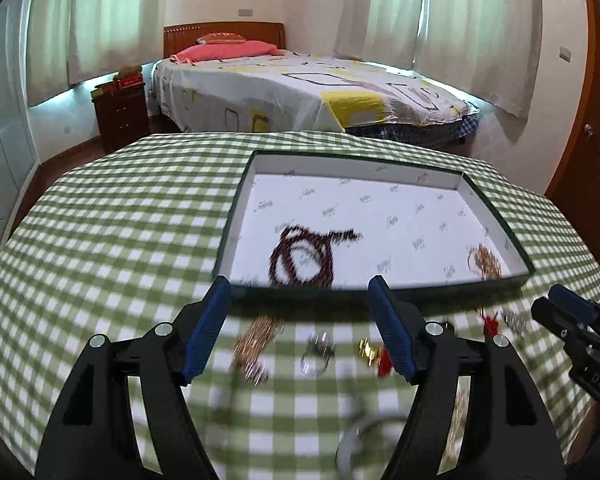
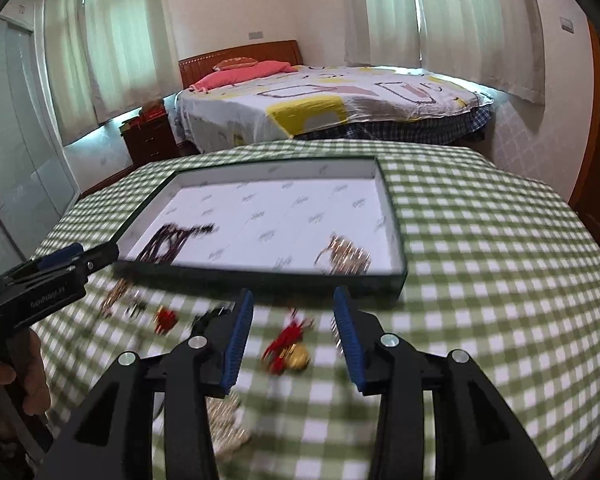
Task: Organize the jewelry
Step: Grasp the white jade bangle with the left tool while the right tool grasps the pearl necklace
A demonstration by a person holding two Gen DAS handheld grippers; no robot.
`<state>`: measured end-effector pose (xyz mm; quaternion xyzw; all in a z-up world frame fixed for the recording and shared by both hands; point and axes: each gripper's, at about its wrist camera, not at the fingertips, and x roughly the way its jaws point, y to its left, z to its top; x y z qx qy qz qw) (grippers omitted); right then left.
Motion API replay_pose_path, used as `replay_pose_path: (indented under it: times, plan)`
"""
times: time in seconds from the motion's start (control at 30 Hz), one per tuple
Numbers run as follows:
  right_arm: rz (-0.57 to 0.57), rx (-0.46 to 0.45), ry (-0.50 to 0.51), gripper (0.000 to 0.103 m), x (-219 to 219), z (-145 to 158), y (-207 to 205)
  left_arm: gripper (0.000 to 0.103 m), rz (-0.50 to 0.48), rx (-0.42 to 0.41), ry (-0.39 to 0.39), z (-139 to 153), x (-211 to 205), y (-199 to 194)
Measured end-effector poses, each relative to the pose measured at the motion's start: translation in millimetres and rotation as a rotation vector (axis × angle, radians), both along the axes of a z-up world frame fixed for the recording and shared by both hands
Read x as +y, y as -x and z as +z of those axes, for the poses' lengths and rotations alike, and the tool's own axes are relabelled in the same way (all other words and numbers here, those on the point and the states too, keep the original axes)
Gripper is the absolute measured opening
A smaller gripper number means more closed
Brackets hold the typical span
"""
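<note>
A shallow white-lined tray (image 1: 340,168) (image 2: 394,216) with a dark green rim lies on the green checked cloth. Inside it are a dark red bead necklace (image 1: 300,258) (image 2: 168,242) and a gold chain (image 1: 486,262) (image 2: 346,258). My left gripper (image 1: 298,282) hovers open in front of the tray's near rim, with nothing between its blue pads. Below it on the cloth lie a gold chain (image 1: 256,340), a silver ring (image 1: 318,354) and a gold-and-red piece (image 1: 374,354). My right gripper (image 2: 294,294) is open and empty above a red-and-gold ornament (image 2: 288,348).
More loose jewelry lies on the cloth: a small red piece (image 2: 165,318), a dark piece (image 2: 208,316) and a pale chain (image 2: 224,420). A person's hand (image 2: 20,380) holds the left gripper's handle. Beyond the table stand a bed (image 1: 320,92) and a nightstand (image 1: 120,116).
</note>
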<state>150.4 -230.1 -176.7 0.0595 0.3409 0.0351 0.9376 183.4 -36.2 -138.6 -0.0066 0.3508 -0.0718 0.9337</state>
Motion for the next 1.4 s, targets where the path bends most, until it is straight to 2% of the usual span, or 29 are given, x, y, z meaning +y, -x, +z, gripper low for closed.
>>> replay_pose_path:
  times: [0.17,0.33,0.5,0.83,0.93,1.0,1.1,1.4]
  plan:
    - [0.049,0.023,-0.005,0.042,23,-13,23,0.069,0.027,0.019,-0.013,-8,14,27]
    - [0.081,0.035,-0.007,0.05,41,-24,38,0.069,0.066,0.039,-0.003,-15,33,49]
    - [0.1,0.058,0.0,0.051,56,-34,40,0.069,0.094,0.042,0.003,-18,48,62]
    - [0.097,0.117,0.08,0.054,70,-53,29,0.069,0.119,0.054,0.012,-22,57,66]
    - [0.099,0.109,0.091,0.041,69,-53,31,0.069,0.109,0.065,0.009,-24,52,65]
    - [0.103,0.105,0.089,0.025,66,-52,33,0.069,0.098,0.072,0.006,-26,48,65]
    - [0.115,0.103,0.088,0.014,62,-52,35,0.069,0.084,0.083,0.009,-28,42,65]
    - [0.088,0.08,0.062,0.012,42,-44,41,0.072,0.022,0.1,0.009,-32,16,70]
